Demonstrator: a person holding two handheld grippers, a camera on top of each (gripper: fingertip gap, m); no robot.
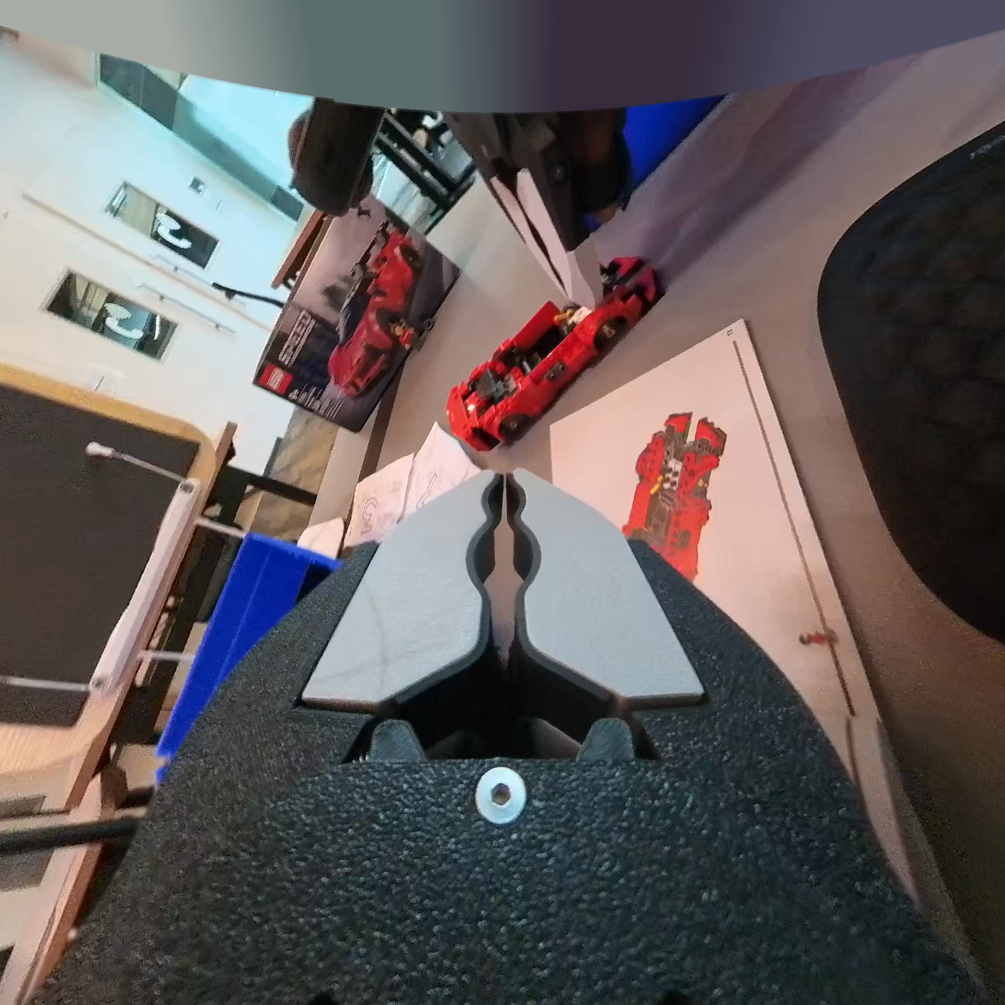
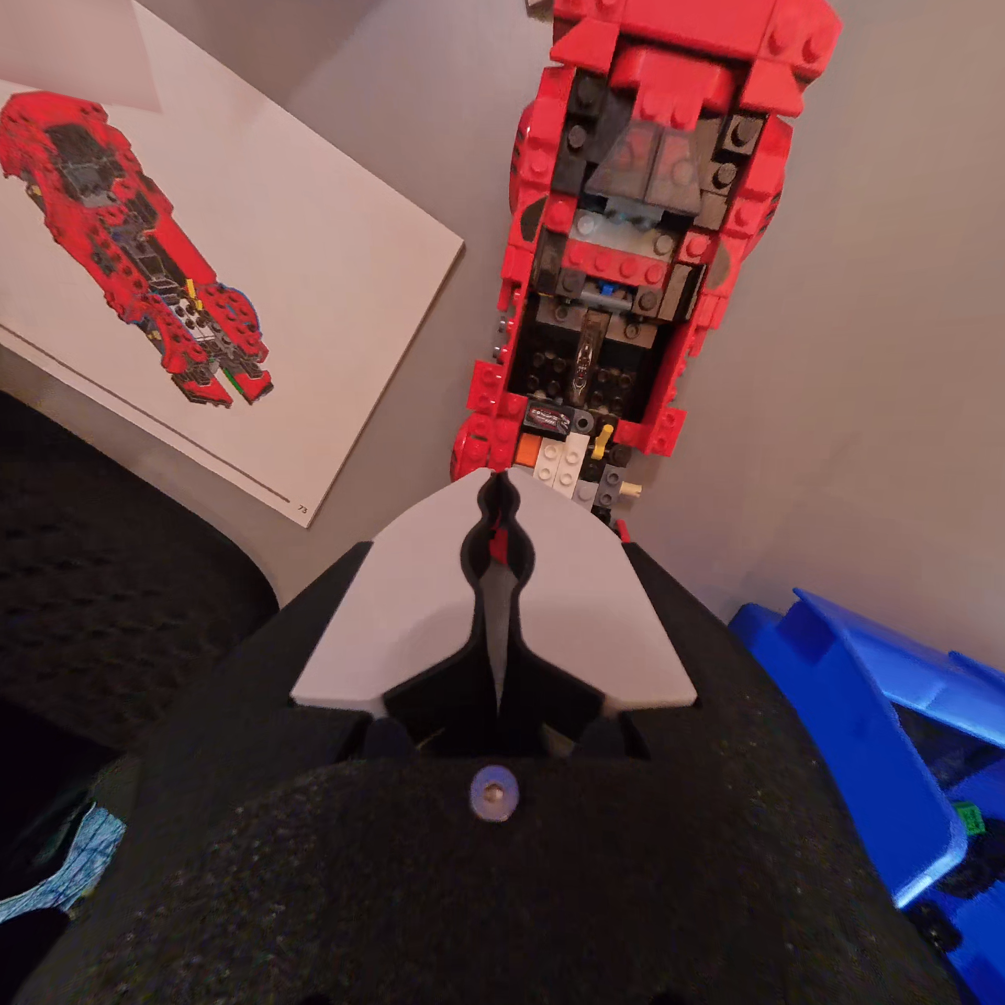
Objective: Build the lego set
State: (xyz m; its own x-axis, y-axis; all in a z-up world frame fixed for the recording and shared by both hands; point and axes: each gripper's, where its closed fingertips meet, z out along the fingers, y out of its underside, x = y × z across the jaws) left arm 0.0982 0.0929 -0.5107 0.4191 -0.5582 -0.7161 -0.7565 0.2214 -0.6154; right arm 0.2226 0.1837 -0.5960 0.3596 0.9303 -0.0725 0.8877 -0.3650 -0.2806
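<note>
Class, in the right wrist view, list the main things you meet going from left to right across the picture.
Instruction booklet page → red lego car → blue bin, with the right gripper low in the middle, shut on a small red piece.

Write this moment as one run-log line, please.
left gripper: shut, empty | right gripper: shut on small red piece, over red lego car | instruction booklet: open

A blue bin (image 2: pixel 870 761) and black mat (image 1: pixel 924 380) — on a grey table (image 2: pixel 870 380).
</note>
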